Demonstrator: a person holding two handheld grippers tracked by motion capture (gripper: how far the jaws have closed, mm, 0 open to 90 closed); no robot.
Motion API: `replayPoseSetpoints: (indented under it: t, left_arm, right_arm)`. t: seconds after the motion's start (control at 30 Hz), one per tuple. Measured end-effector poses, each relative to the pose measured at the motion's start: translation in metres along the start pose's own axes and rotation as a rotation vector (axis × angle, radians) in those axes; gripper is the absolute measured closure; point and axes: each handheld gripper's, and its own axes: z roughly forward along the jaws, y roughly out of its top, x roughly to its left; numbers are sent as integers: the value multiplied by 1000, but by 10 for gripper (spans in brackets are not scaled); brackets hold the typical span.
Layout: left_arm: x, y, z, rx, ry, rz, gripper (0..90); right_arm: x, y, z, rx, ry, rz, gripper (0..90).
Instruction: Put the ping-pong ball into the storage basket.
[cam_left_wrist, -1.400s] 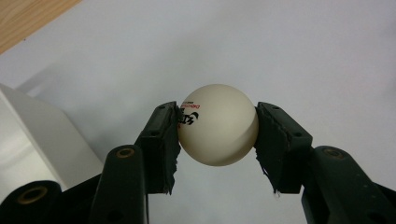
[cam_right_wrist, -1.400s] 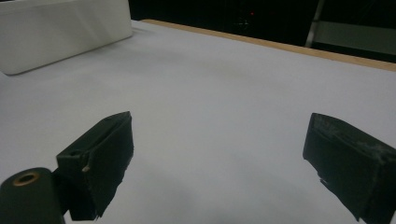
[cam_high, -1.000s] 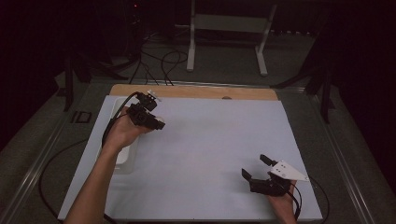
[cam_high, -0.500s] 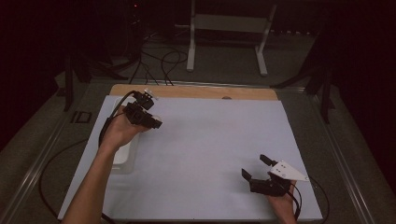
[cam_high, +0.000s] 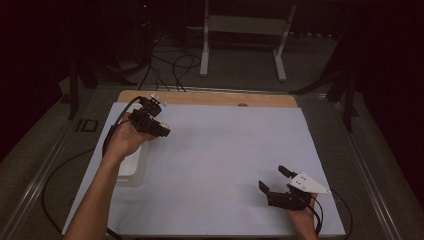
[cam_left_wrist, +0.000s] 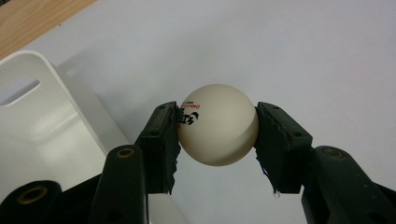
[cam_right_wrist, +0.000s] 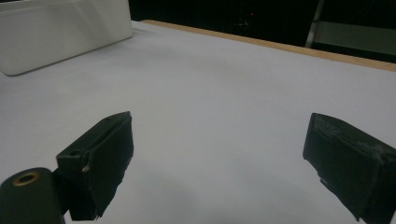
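Claw (cam_left_wrist: 217, 135) in the left hand grips a white ball (cam_left_wrist: 218, 124) beside the white bin (cam_left_wrist: 51, 116); centring it over the bin before releasing should prevent a bounce-out.

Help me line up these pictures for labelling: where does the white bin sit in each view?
High view: white bin at the table's left edge, partly under the left forearm.
Left gripper view: bin at left, beside the gripped ball.
Right gripper view: bin at top left.
Shared landmark: the wooden strip along the far edge.
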Motion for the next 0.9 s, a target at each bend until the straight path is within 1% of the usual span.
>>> replayPoseSetpoints:
  t: [0.43,0.7,0.9]
  left_arm:
    - [5,-2,-3,-3,6,-13,512]
    - [10,-4,-6,1,10,-30,513]
    - [12,-5,-6,7,17,-34,513]
  right_arm:
    - [0,0,0,2,-1,0,80]
    - [0,0,0,3,0,0,80]
    - [0,0,0,3,1,1,80]
